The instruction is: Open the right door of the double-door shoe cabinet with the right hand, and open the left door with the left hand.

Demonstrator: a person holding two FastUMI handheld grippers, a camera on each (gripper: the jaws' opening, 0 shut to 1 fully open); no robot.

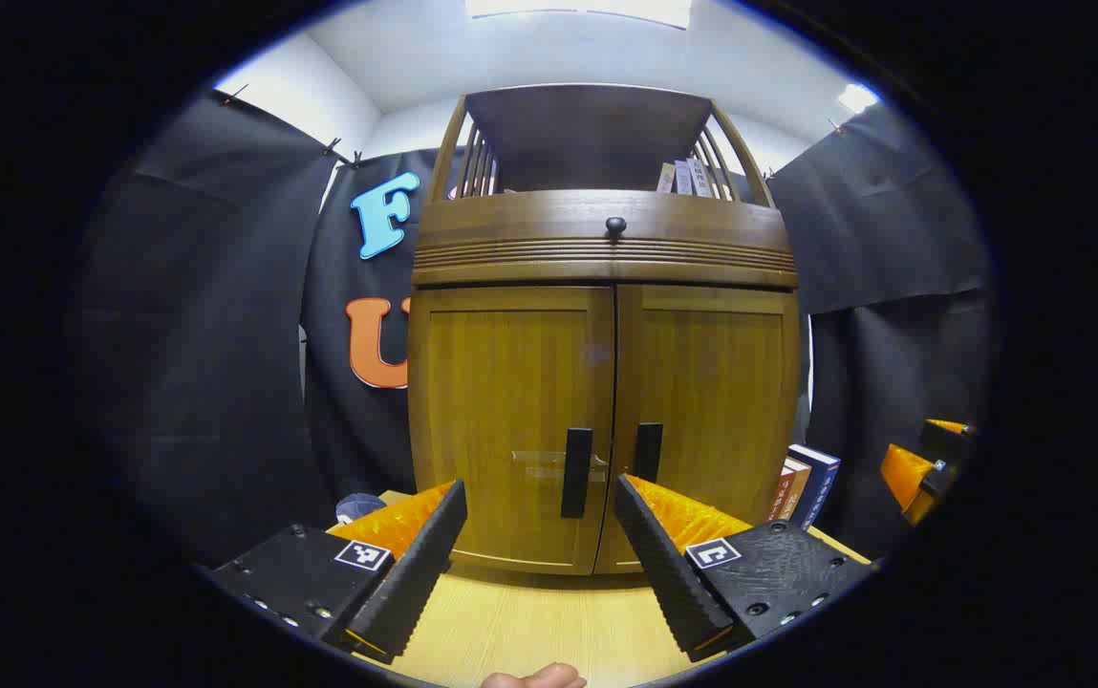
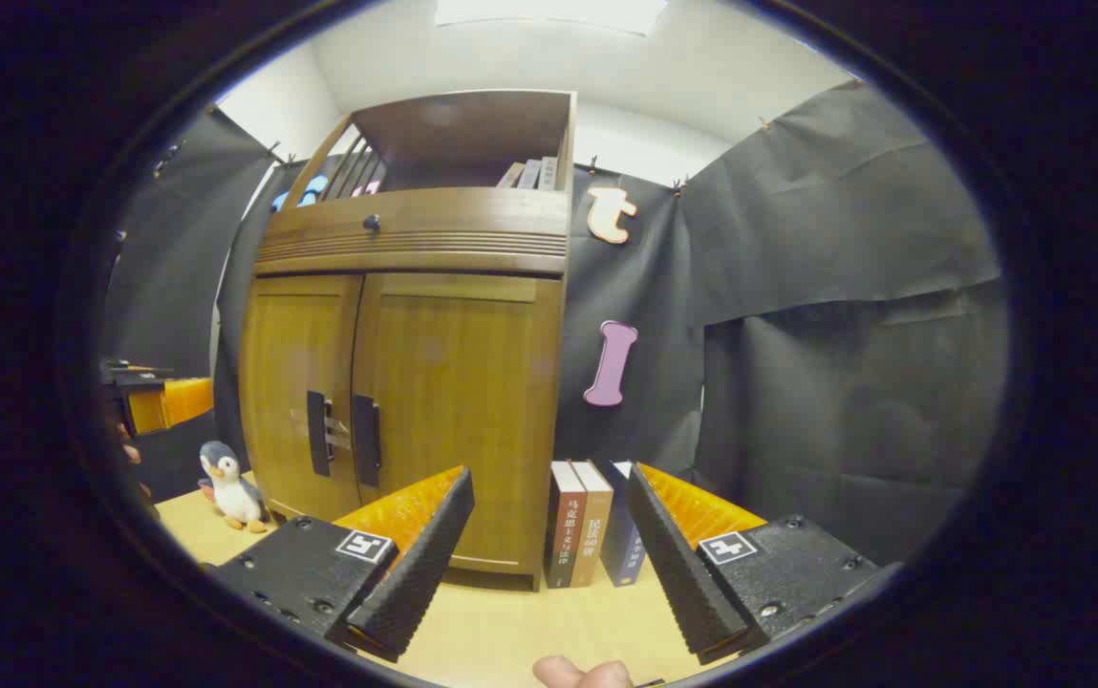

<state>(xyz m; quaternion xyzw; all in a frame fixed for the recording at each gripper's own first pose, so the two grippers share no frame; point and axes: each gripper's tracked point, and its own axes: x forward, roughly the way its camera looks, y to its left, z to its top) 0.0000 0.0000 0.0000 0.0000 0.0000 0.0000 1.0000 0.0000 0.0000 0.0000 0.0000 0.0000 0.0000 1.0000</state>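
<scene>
The cabinet (image 1: 606,382) stands on a pale wood-grain table (image 1: 529,631), both doors shut; it is brown wood with a glossy grain, a ribbed moulding band under a drawer with a small round knob (image 1: 615,226), and a slatted open shelf on top holding books. The left door (image 1: 510,420) and right door (image 1: 711,411) are flat framed panels, each with a dark upright bar handle (image 1: 576,472) beside the centre seam. The left gripper (image 1: 539,502) sits in front of the left door handle, fingers spread, ridged inner faces apart, touching nothing. The right gripper (image 2: 549,497) is spread too, aimed at upright books (image 2: 587,521) beside the cabinet's right side. A plush penguin (image 2: 231,487) stands on the table, left of the cabinet in the right gripper view.
</scene>
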